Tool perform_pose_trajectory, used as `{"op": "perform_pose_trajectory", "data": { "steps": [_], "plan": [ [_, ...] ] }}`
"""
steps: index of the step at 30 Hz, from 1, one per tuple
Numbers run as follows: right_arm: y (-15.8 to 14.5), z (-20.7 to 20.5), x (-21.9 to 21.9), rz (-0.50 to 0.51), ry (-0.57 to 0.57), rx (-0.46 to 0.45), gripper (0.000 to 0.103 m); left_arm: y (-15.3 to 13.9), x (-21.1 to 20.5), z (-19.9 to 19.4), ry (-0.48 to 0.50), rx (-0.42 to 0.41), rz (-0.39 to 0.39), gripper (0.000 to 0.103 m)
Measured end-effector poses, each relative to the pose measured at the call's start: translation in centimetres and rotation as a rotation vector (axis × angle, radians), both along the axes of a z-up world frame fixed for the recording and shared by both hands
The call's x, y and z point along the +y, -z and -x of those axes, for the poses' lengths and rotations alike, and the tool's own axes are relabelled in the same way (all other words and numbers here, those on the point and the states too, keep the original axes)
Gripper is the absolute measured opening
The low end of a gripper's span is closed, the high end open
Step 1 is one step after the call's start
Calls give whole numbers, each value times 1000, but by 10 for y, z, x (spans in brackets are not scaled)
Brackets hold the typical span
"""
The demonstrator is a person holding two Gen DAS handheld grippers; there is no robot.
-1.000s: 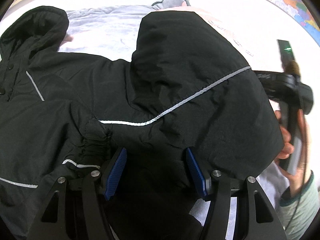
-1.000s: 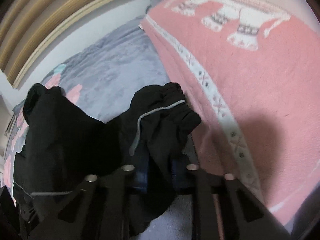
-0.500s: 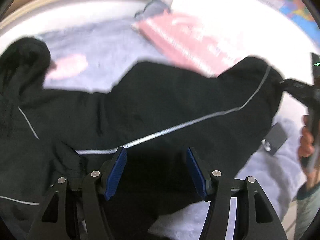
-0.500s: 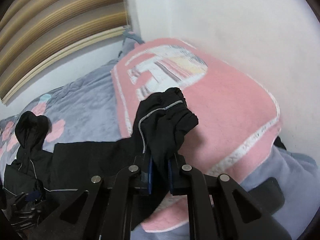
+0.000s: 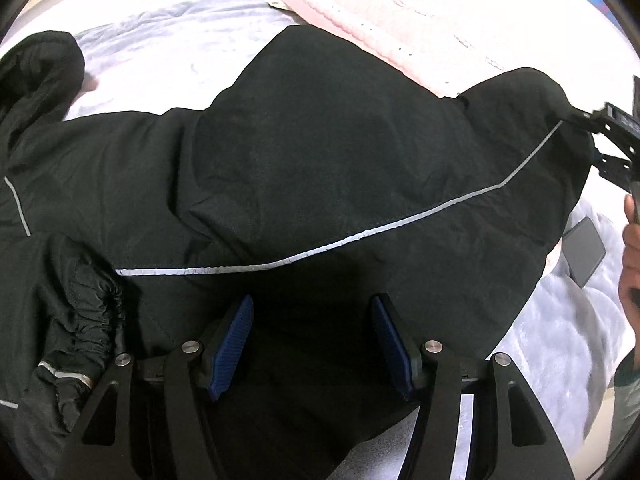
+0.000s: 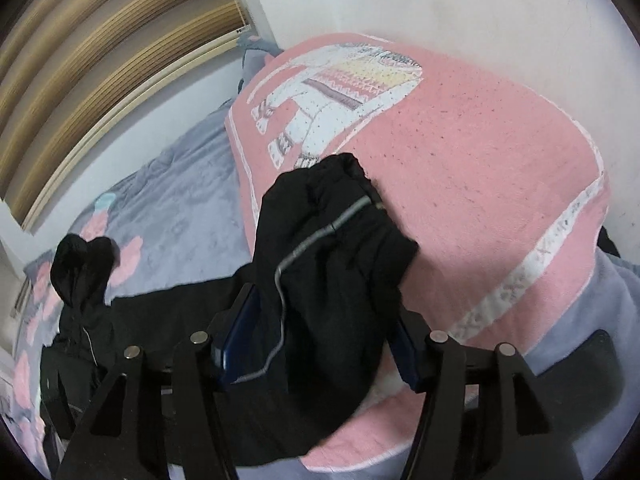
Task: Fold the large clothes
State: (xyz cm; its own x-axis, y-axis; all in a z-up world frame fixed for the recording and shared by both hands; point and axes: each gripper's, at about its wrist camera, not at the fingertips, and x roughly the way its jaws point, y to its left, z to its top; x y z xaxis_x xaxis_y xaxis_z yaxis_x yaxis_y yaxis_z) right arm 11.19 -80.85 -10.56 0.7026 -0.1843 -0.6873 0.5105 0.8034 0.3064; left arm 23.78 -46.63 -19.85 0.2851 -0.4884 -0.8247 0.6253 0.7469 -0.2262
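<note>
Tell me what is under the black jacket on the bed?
The black jacket lies on a grey blanket, and its right side overlaps a pink blanket. What lies beneath its middle is covered.

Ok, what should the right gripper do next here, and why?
Probably draw the right gripper straight back off the sleeve cuff. Its jaws stand wide apart with the cuff lying loose between them. The sleeve is spread out over the pink blanket, and the left gripper hangs open over the black jacket.
</note>
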Motion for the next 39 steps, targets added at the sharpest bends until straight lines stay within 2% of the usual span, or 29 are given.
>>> {"op": "perform_pose_trajectory", "data": {
  "steps": [1,2,3,6,9,13,16,19,21,25,30,36,39],
  "plan": [
    [2,-5,-1,-3,10,12,60,0,1,1,0,1,1,63],
    [2,-8,1,12,9,26,32,-1,1,4,-1,1,2,63],
    [1,-10,5,20,-11,26,20,-1,2,5,-2,-1,2,63],
    [-13,9,15,94,19,-23,15,-9,5,9,1,-15,18,63],
    [-19,33,6,120,99,-47,14,-12,-1,15,11,-19,28,63],
    [-3,32,-4,60,92,-2,14,-3,-5,3,2,44,0,63],
    [-5,27,2,51,70,-6,14,-14,11,2,13,76,59,63],
    [-20,19,21,65,35,-20,14,-34,42,-1,19,96,156,63],
    [-32,10,43,94,-1,-16,14,-54,64,0,12,66,188,63],
    [-51,-15,104,155,-101,6,14,-89,113,0,-22,-32,194,63],
    [-58,-48,197,210,-248,16,14,-121,182,-4,-149,-123,191,63],
    [-59,-82,307,243,-402,15,14,-137,263,0,-254,-184,178,63],
    [-54,-96,356,265,-473,18,14,-137,302,3,-299,-198,221,63]
  ]
}}
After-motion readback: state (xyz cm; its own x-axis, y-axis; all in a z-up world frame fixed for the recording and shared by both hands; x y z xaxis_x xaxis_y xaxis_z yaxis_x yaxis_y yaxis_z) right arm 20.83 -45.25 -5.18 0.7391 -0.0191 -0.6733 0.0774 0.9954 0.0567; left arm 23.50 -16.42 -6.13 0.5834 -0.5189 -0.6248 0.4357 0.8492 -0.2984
